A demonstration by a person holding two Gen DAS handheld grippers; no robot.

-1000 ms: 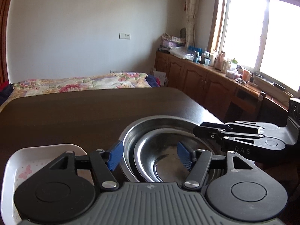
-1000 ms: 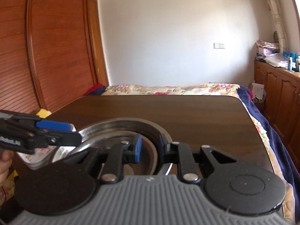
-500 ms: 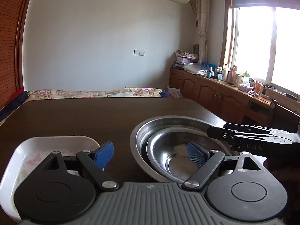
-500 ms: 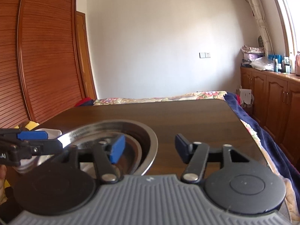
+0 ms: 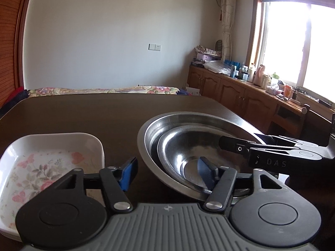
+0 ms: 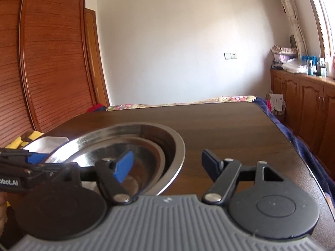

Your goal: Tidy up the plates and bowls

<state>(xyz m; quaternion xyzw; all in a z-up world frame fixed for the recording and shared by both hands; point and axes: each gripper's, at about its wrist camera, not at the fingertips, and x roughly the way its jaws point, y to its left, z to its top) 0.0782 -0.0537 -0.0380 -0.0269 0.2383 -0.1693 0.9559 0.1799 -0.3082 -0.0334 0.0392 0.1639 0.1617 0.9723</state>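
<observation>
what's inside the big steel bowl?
A smaller steel bowl sits nested inside the big steel bowl. Nothing else shows in it, though the left gripper covers its near side.

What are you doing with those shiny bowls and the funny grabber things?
A person is tidying dishes with a grabber in each hand. A small metal bowl sits nested inside a big metal bowl on the dark table. A white flowered dish sits beside them. The left gripper and right gripper are both open near the bowls, holding nothing.
</observation>
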